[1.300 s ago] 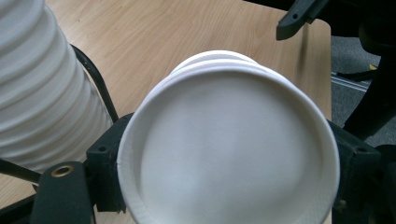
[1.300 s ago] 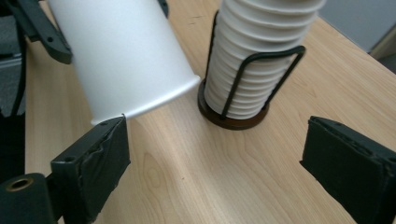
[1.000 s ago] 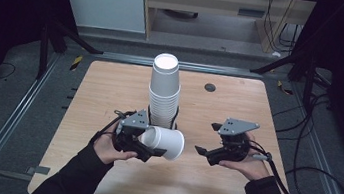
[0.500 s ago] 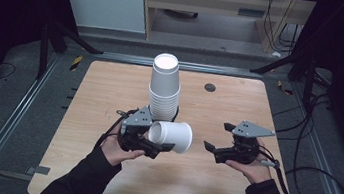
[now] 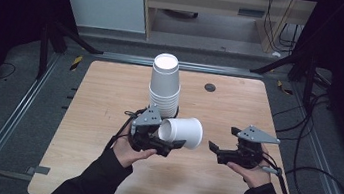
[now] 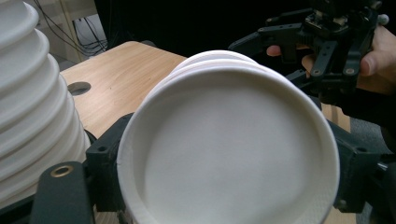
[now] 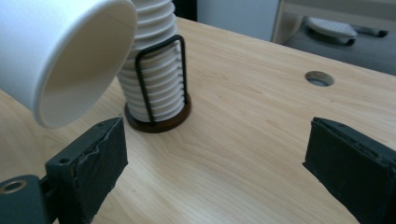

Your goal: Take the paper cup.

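Note:
A white paper cup [image 5: 183, 131] lies on its side in the air, with my left gripper [image 5: 170, 138] shut on its lower part. In the left gripper view the cup's base [image 6: 233, 149] faces the camera between my left gripper's [image 6: 231, 172] two black jaws. The cup's open mouth [image 7: 70, 60] points towards my right gripper [image 5: 215, 152], which stands open a short way to the right, nothing between its pads [image 7: 93, 156]. Behind the held cup, a tall stack of upturned white cups [image 5: 164, 83] stands in a dark wire holder [image 7: 159, 84].
The wooden table [image 5: 109, 99] has a round cable hole [image 5: 210, 87] at the back right, also the hole [image 7: 319, 78] in the right gripper view. Metal rails and cables run along the table's sides. A white cabinet [image 5: 104, 2] stands behind.
My left gripper has carried the cup to the right and a little farther from the person, toward the right gripper. The right gripper has shifted slightly right and stays open.

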A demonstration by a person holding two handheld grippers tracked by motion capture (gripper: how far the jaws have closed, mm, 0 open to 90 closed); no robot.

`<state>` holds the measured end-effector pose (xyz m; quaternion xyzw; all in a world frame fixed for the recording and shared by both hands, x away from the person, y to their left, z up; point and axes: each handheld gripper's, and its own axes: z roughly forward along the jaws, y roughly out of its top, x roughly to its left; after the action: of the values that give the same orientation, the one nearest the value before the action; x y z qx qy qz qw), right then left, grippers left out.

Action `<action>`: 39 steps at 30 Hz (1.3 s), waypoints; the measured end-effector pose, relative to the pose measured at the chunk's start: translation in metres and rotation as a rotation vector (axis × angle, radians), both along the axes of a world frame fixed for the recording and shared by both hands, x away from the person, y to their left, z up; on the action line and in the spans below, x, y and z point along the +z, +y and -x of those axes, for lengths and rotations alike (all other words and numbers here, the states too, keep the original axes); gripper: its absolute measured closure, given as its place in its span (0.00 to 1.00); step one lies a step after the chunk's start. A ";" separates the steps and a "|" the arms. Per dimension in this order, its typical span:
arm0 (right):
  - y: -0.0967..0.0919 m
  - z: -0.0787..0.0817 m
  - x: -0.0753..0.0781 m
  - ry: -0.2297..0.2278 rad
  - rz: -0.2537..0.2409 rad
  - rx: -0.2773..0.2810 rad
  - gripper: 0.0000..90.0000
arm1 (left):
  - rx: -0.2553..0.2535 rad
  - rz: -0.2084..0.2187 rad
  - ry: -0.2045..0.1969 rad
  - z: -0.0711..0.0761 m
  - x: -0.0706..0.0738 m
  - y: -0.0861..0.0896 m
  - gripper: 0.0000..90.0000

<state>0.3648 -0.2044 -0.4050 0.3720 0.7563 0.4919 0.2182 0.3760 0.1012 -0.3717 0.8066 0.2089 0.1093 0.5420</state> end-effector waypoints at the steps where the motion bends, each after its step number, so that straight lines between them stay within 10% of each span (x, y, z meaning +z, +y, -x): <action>1: 0.000 0.001 -0.001 -0.013 0.007 -0.013 0.06 | 0.003 0.000 0.005 -0.001 0.000 -0.001 0.21; 9: 0.000 0.004 -0.007 -0.024 0.042 -0.024 0.06 | 0.023 0.006 0.016 -0.005 -0.004 -0.007 0.21; 25: -0.002 0.012 -0.004 -0.006 -0.090 -0.125 0.07 | 0.052 0.084 0.002 -0.015 -0.008 -0.023 0.21; 39: 0.007 0.023 -0.007 0.032 -0.176 -0.125 0.05 | 0.062 0.067 -0.037 -0.016 -0.034 -0.028 0.21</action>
<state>0.3419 -0.1971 -0.4123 0.4440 0.6890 0.5357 0.2029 0.3918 0.0737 -0.4055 0.7788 0.2275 0.1338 0.5690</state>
